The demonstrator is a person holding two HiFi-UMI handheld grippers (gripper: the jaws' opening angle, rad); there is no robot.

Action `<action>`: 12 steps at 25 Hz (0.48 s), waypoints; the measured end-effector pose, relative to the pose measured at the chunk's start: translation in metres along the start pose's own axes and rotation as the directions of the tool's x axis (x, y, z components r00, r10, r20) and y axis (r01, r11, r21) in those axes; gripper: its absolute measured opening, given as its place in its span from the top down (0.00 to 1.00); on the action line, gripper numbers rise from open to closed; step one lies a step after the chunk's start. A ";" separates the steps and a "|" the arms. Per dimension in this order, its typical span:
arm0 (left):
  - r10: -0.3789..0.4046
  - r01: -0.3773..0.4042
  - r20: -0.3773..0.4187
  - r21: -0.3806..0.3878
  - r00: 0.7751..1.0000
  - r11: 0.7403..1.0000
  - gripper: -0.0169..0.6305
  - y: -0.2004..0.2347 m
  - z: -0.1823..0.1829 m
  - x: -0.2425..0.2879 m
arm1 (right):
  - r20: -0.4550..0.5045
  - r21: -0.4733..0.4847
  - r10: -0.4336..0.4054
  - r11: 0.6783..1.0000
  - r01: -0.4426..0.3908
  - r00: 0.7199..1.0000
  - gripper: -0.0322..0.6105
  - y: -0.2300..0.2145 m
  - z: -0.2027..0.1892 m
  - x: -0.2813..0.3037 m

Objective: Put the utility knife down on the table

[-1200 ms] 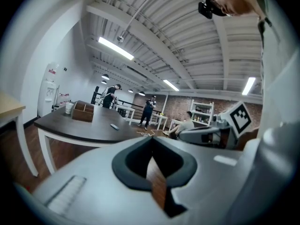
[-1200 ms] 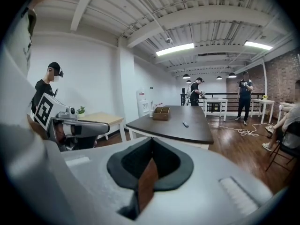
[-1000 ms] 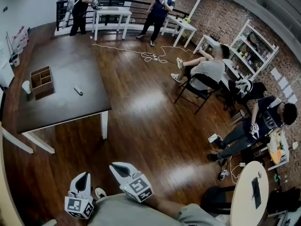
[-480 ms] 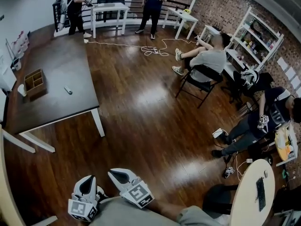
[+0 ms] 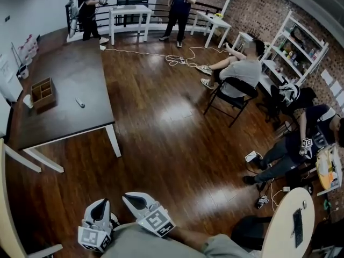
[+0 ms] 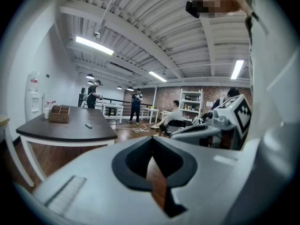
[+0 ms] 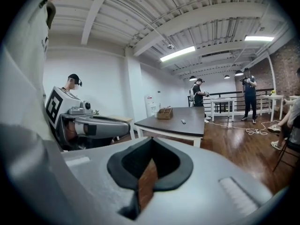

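The utility knife (image 5: 80,103) is a small pale bar lying on the dark table (image 5: 64,128) at the far left, beside a wooden box (image 5: 42,92). It also shows small and far off as the knife (image 6: 88,125) in the left gripper view and the knife (image 7: 183,122) in the right gripper view. Both grippers hang low at the bottom of the head view, close to the person's body and far from the table. The left gripper (image 5: 99,208) (image 6: 151,140) is shut and empty. The right gripper (image 5: 134,200) (image 7: 151,142) is shut and empty too.
A white cup (image 5: 28,100) stands by the box. Wooden floor lies between me and the table. A seated person on a folding chair (image 5: 232,90), cables (image 5: 177,61) on the floor, white tables (image 5: 129,15), more people at right and a round table (image 5: 287,224) surround the floor.
The head view has swung, so the table sits further left and back. Both grippers have slid a little down and left in that view, then stayed still, shut throughout.
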State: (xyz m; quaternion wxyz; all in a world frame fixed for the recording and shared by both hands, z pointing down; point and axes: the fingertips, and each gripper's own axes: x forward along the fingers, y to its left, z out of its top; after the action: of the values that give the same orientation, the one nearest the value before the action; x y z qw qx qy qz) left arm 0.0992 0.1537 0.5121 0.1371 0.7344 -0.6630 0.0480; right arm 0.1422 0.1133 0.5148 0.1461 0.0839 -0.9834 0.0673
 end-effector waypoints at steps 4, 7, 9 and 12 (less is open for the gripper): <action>0.003 -0.003 0.009 -0.005 1.000 1.000 0.97 0.005 0.001 -0.001 | -0.004 0.008 -0.002 1.000 0.002 1.000 0.95 -0.001 0.000 0.004; -0.002 0.003 0.013 -0.007 1.000 1.000 0.97 0.010 0.003 -0.001 | -0.009 0.010 -0.012 1.000 0.012 1.000 0.95 -0.001 0.001 0.009; -0.005 0.005 0.014 -0.010 1.000 1.000 0.97 0.012 0.003 -0.001 | -0.010 0.010 -0.016 1.000 0.016 1.000 0.95 -0.001 0.002 0.011; -0.011 0.011 0.018 -0.011 1.000 1.000 0.97 0.014 0.005 -0.001 | -0.013 0.010 -0.023 1.000 0.023 1.000 0.95 0.000 0.003 0.012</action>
State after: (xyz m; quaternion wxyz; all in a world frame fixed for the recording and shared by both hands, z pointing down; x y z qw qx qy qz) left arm 0.0844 0.1528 0.5093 0.1355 0.7377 -0.6603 0.0368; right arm 0.1301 0.1109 0.5152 0.1528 0.0957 -0.9810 0.0711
